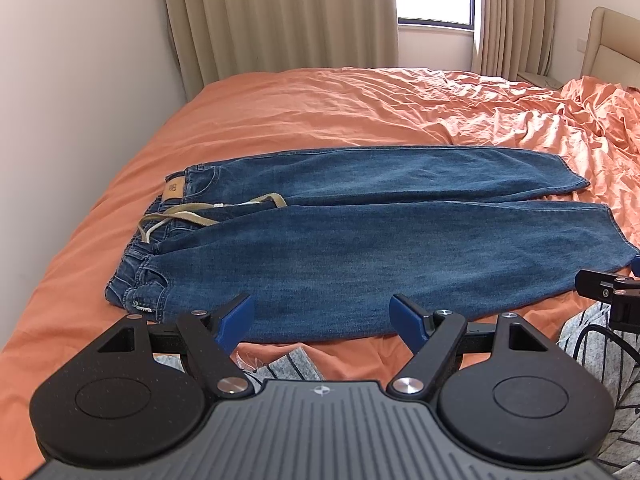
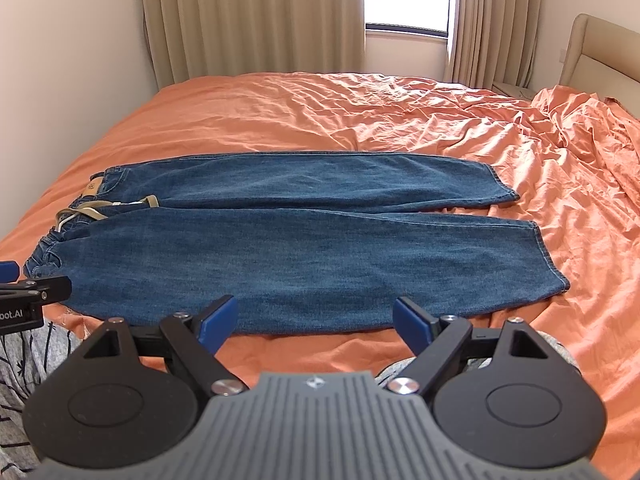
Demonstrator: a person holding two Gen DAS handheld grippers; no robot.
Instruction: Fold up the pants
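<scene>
Blue jeans lie flat across the orange bed, waistband to the left, both legs stretched to the right side by side. A beige drawstring trails over the waist. My left gripper hovers open just short of the near leg's front edge, toward the waist end, holding nothing. My right gripper is open too, above the same edge further toward the hems, with nothing between its blue pads. Each gripper shows at the edge of the other's view.
The orange sheet is smooth on the left and bunched into wrinkles at the right. Beige curtains, a window and a headboard stand behind. A person's grey patterned clothing is at the near edge.
</scene>
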